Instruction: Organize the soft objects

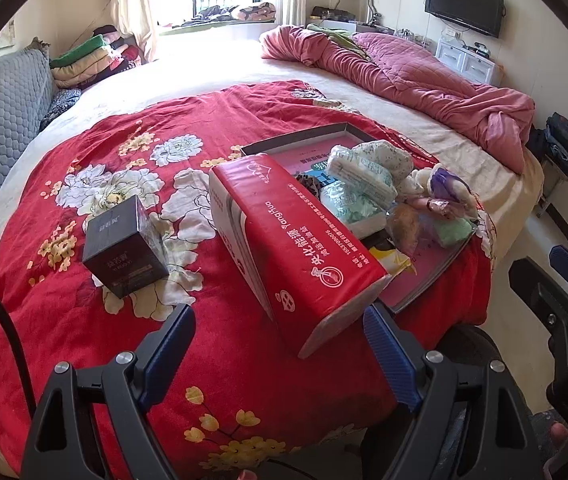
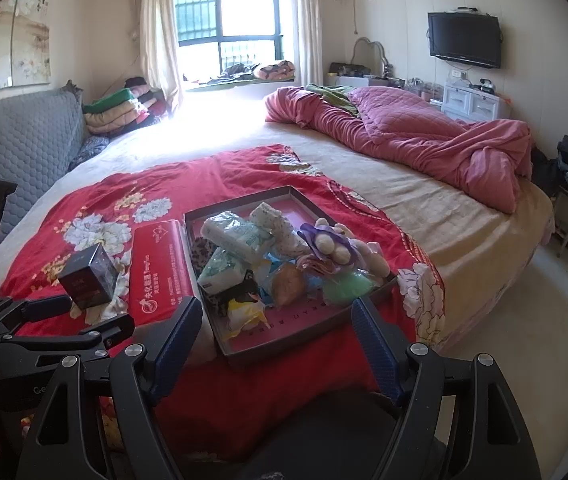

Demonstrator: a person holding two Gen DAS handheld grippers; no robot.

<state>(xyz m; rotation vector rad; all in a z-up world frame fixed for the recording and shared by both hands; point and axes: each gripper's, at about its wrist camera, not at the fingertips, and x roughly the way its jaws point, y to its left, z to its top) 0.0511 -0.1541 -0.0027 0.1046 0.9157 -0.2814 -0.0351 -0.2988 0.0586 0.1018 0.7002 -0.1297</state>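
A shallow dark tray (image 2: 280,340) with a pink floor lies on the red floral blanket (image 2: 244,168). It holds several soft things: tissue packs (image 2: 240,236), a plush toy (image 2: 331,244), a green pouch (image 2: 343,286) and a yellow packet (image 2: 246,316). A red tissue pack (image 1: 295,248) leans against the tray's left side, its near end raised; it also shows in the right wrist view (image 2: 160,276). My left gripper (image 1: 280,336) is open just below the red pack. My right gripper (image 2: 276,324) is open, fingers either side of the tray's near edge.
A small dark box (image 1: 124,252) stands on the blanket left of the red pack. A pink quilt (image 2: 423,140) is bunched at the far right of the bed. A grey headboard (image 2: 16,148) and folded blankets (image 2: 120,112) are at left. Floor lies to the right.
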